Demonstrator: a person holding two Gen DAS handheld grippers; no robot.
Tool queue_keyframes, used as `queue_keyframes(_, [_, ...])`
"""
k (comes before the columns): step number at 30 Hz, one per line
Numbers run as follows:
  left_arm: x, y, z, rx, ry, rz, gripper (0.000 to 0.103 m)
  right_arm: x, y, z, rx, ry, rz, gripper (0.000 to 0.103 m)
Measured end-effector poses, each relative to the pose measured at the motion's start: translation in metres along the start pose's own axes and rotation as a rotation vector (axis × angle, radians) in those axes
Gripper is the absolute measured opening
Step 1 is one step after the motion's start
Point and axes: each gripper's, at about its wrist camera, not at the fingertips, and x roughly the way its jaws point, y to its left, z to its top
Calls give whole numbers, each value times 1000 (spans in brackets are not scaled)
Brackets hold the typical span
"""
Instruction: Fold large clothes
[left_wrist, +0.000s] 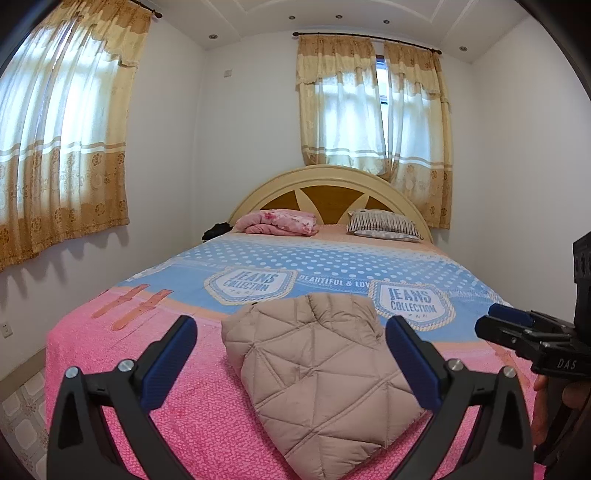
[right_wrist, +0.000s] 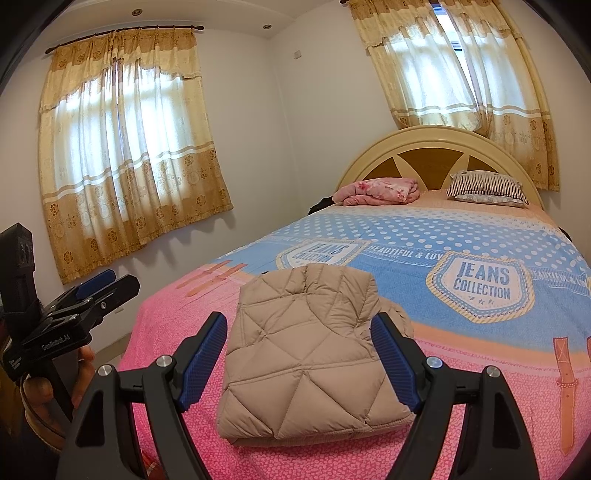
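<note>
A beige quilted puffer jacket (left_wrist: 317, 373) lies folded into a compact bundle on the pink foot end of the bed; it also shows in the right wrist view (right_wrist: 306, 354). My left gripper (left_wrist: 291, 332) is open and empty, raised above the bed with the jacket between its blue fingertips in view. My right gripper (right_wrist: 299, 328) is open and empty, likewise held back from the jacket. Each gripper shows from the side in the other's view, the right one (left_wrist: 517, 325) and the left one (right_wrist: 99, 284).
The bed (left_wrist: 332, 258) has a blue and pink "Jeans Collection" cover. A folded pink blanket (left_wrist: 280, 221) and a striped pillow (left_wrist: 384, 225) lie by the headboard (left_wrist: 332, 192). Curtained windows are on the left wall and behind the bed. Tiled floor (left_wrist: 22, 413) lies left of the bed.
</note>
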Motion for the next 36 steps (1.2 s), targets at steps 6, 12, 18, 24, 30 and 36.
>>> queue_keyframes(6, [1,0,1,-1,14,7,103,0,1,1,-1,-2,3,80])
queue_keyframes(12, [2,1,2,-4,28,23,103,-1,5,3,-11,-7,5,80])
queue_keyframes(18, [5,2,1,-3,40,25,103,-2,7,4,-17,-7,9,80])
queue_keyframes(24, [6,2,1,0,38,26,103,-4,10,5,-28,-14,18,81])
queue_keyframes(30, [7,5,1,-6,40,23,103,-4,13,4,-42,-13,25,81])
queue_keyframes(36, [9,4,-1,2,39,31,103,-4,16,5,-50,-22,30,81])
